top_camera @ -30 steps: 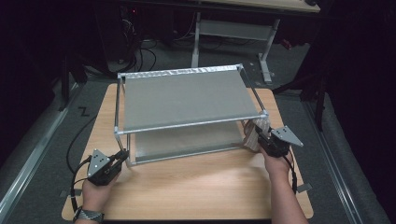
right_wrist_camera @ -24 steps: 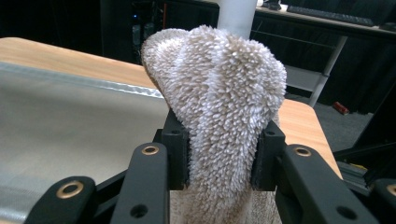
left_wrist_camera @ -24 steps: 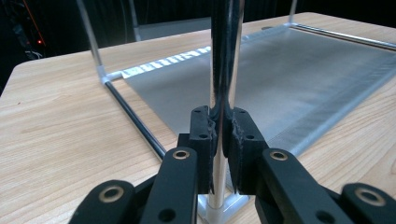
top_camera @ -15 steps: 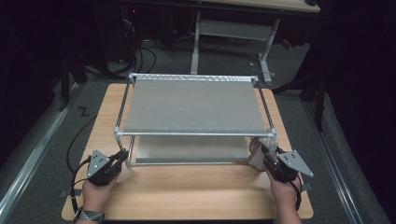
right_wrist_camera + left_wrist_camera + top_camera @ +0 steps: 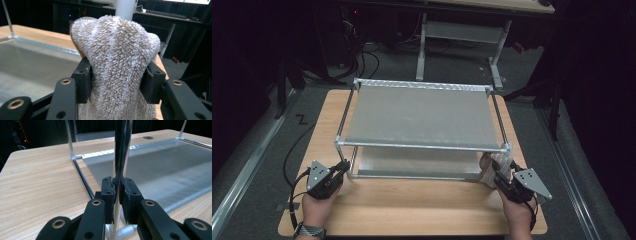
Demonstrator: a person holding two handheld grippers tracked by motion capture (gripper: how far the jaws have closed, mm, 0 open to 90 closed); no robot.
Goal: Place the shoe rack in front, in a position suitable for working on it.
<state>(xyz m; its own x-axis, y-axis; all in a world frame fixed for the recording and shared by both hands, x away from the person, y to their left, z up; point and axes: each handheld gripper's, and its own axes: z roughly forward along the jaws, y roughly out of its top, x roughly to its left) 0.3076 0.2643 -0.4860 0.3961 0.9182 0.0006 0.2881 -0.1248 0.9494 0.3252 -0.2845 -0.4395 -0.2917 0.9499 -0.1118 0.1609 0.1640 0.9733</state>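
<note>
The left tool (image 5: 343,168) sits at the near left corner of a two-tier metal rack (image 5: 422,117), and its jaws are clamped tight on the upright corner post (image 5: 120,157) there. In the left gripper view the chrome post rises straight up between the two black pads (image 5: 108,192), pinched just above the white corner joint at the rack's foot. Ahead and to the right of this tool lies the lower shelf, a grey mesh sheet (image 5: 160,167); a dark rail runs away from the tool along the wooden surface (image 5: 412,200) towards the far left post.

The right tool (image 5: 498,172) is at the rack's near right corner. Its jaws have just been opening and stand part-way apart, with a fluffy cream cloth (image 5: 117,62) bunched between them. The cloth bulges up and over both pads (image 5: 83,80) and fills the gap from side to side, so the pads press against its pile. From the high view the cloth (image 5: 490,165) lies right at the tip of this tool, against the foot of the near right post. Beyond and to the left of the cloth, seen along the right tool, spreads the same grey lower shelf.

The person's hands hold both tools from the near edge of the surface, the rack standing between them.
</note>
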